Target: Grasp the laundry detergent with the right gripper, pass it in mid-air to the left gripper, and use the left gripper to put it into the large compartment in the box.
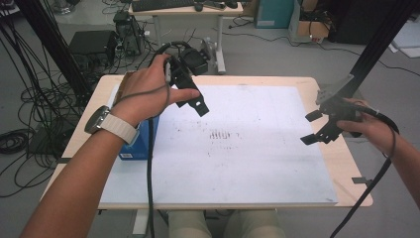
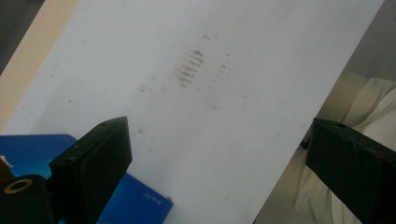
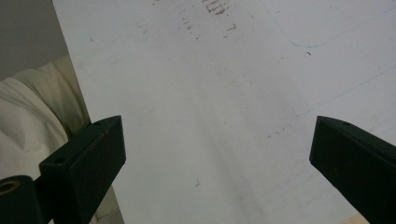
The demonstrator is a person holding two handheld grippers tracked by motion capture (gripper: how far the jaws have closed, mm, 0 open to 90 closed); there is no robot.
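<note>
High view: scuffed white board [image 1: 257, 163] on wood table [image 1: 346, 163] (cables [image 1: 29, 109] on floor).

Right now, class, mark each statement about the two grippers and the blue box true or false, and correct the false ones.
1. The left gripper is open. True.
2. The right gripper is shut on the blue box. False: it is open and holds nothing.
3. The blue box lies at the left side of the white board. True.
4. The blue box sits between the left gripper's jaws. False: it lies beside them, ungripped.
5. Dark smudges mark the board's middle. True.
</note>
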